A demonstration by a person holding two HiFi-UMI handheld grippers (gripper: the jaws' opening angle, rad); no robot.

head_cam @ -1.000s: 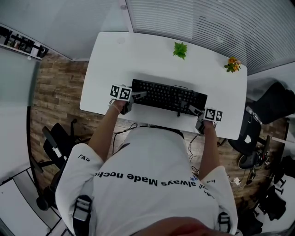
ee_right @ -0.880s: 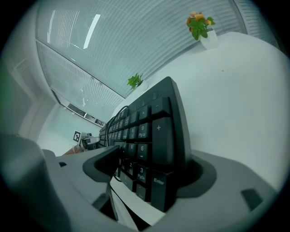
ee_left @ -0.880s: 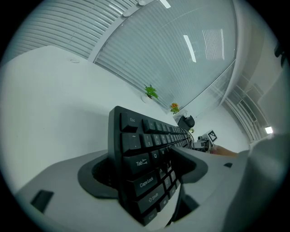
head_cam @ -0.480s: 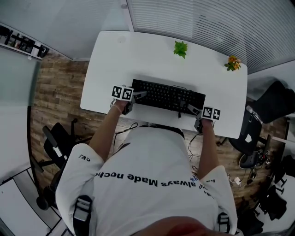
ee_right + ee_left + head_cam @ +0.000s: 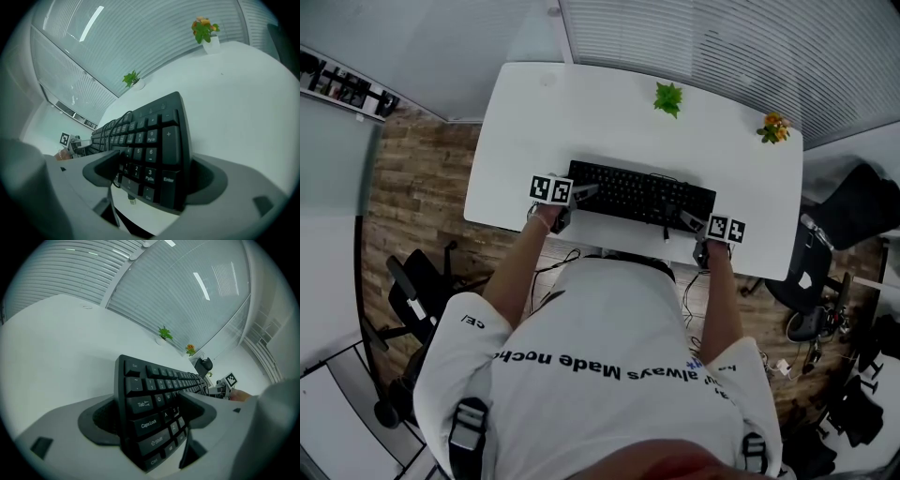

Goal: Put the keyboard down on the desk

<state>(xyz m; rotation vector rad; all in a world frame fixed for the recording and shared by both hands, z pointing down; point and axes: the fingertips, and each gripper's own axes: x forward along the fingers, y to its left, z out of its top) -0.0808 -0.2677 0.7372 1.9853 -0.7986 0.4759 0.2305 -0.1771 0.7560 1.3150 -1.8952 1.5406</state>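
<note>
Head view: seeing the keyboard (image 5: pixel 642 194) lying flat on the desk (image 5: pixel 581 103) close to its near edge, long axis running left to right; flanking it with the left gripper (image 5: pixel 583 193) at its left end and the right gripper (image 5: pixel 688 219) at its right end, neither nearer. Left gripper view: straddling the Caps Lock end, jaws just opening, standing wide, seemingly not pinching. Right gripper view: straddling the number-pad end, jaws likewise just opening, spread loose; probably needing only drawing back nearward.
</note>
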